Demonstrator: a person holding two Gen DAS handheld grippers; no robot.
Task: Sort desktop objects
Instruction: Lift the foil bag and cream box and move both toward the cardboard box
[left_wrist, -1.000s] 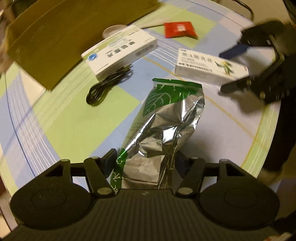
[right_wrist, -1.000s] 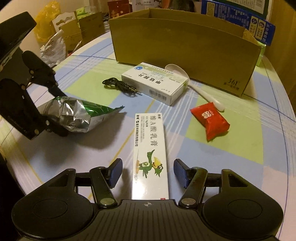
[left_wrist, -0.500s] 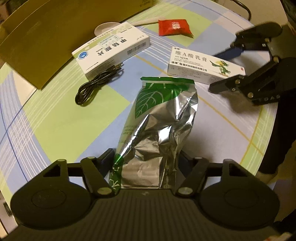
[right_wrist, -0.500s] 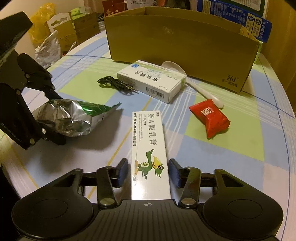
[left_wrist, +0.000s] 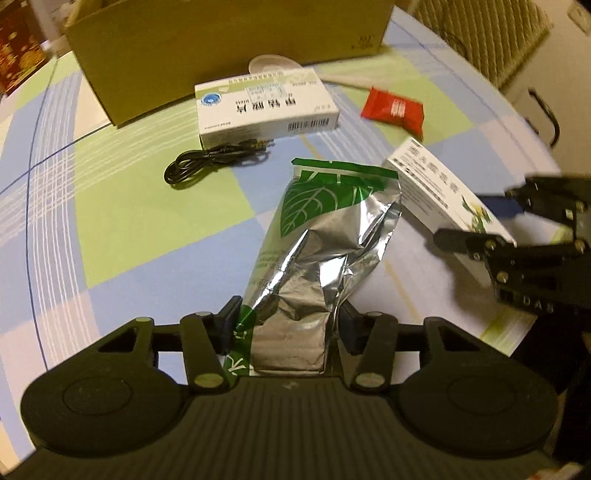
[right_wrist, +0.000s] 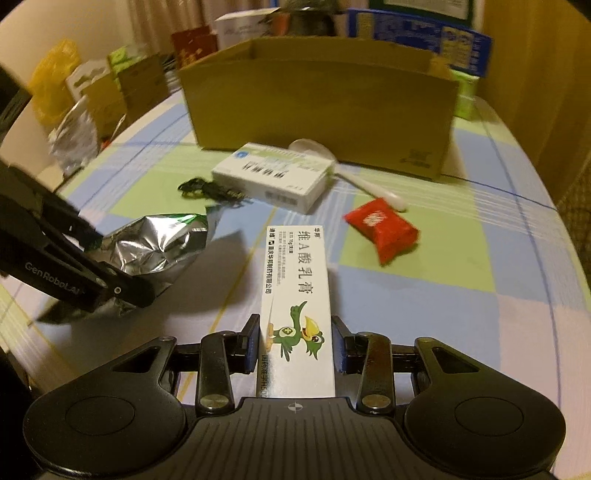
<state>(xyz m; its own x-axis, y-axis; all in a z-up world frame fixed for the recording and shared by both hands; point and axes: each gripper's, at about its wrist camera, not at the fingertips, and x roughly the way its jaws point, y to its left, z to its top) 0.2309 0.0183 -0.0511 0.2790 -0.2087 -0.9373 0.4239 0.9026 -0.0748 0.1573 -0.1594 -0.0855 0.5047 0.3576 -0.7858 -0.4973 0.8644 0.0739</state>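
The crinkled silver foil pouch with the green leaf print (left_wrist: 317, 236) is super shiny, creased all over and throwing glare. The long white carton with the cartoon bird (right_wrist: 295, 295) looks like smooth coated card with a slight sheen, same for the flat white medicine box with the barcode (left_wrist: 266, 107). The big brown cardboard box (right_wrist: 321, 110) is plain matt. The small red wrapper (right_wrist: 384, 230) is glossy plastic film. The coiled black cable (left_wrist: 207, 162) looks rubbery. The checked blue-and-green tablecloth (left_wrist: 122, 206) seems smooth, faintly shiny. The white spoon (right_wrist: 354, 177) looks glazed or plastic, can't tell which.
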